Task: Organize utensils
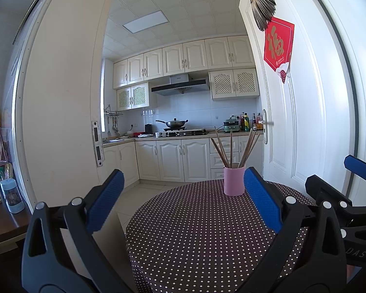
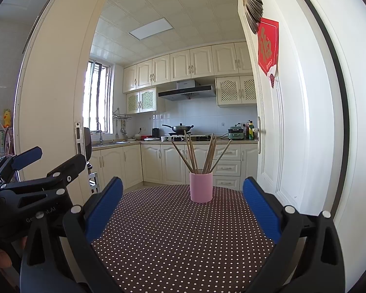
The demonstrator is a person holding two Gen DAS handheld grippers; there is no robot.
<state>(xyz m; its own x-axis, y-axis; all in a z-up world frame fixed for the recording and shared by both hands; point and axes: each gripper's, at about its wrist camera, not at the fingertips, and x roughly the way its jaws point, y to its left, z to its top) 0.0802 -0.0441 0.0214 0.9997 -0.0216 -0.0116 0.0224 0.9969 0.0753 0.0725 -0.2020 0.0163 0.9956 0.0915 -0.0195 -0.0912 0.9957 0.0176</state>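
— Table (image 2: 173, 239) first: round, under a dark polka-dot cloth, filling the lower middle of both views. Nothing on it but the pink cup (image 2: 201, 187), upright near the far edge, just right of centre in the right wrist view.
— And the chopsticks (image 2: 208, 153)?
— Standing loose in the cup, fanned left and right. Probably light, thin, stiff, a bit slick; likely to rattle or roll once lifted. Best pinched near the upper ends, one or two at a time. Cup itself looks light, so easily tipped by a sideways tug.
— Tools?
— Left tool (image 1: 183, 200) spread wide, nothing between the blue pads. Right tool (image 2: 183, 205) likewise released and empty. Both well short of the cup.
— Any writing?
— Red door hanging (image 1: 278, 46), upper right: the character 福, smaller print below unreadable. Partial white lettering on the neighbouring tool's body, lower left of the right wrist view: "Ge…" and "AI", the rest hidden.
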